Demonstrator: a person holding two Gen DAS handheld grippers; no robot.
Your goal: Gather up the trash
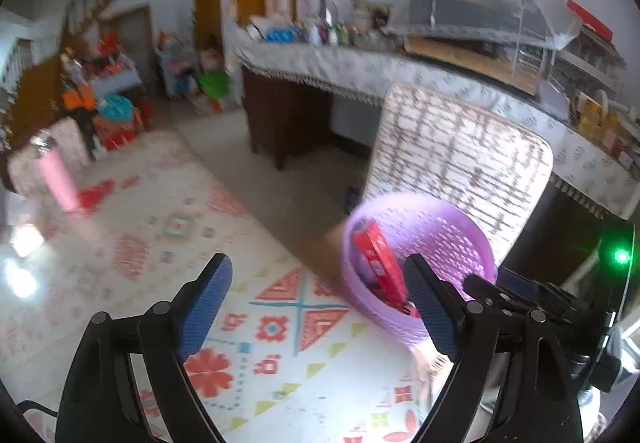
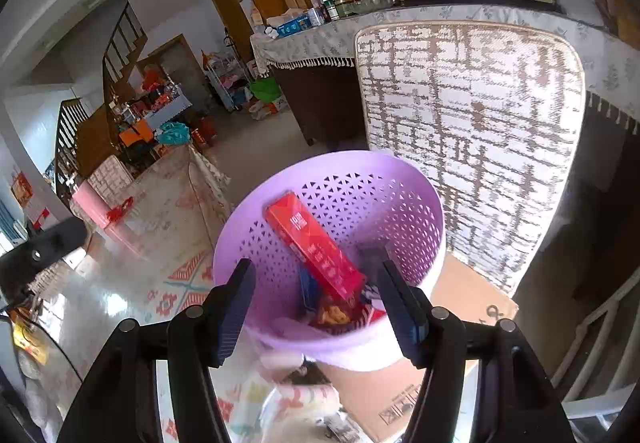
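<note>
So the purple basket (image 2: pixel 332 243) is sitting off the edge of the patterned tablecloth (image 1: pixel 260 323), right in front of a chair with a checked cushion back (image 2: pixel 472 131). Inside it there's a long red box (image 2: pixel 316 247) leaning at a slant against the perforated wall, with some crumpled wrappers (image 2: pixel 336 315) down at the bottom. The right gripper (image 2: pixel 320 307) hangs right over the basket's near rim, fingers spread wide, nothing in them. The left gripper (image 1: pixel 320 307) is over the tablecloth, just beside the basket, also wide apart and empty. A pink bottle (image 1: pixel 56 175) stands near the cloth's far left edge, a bit blurry.
</note>
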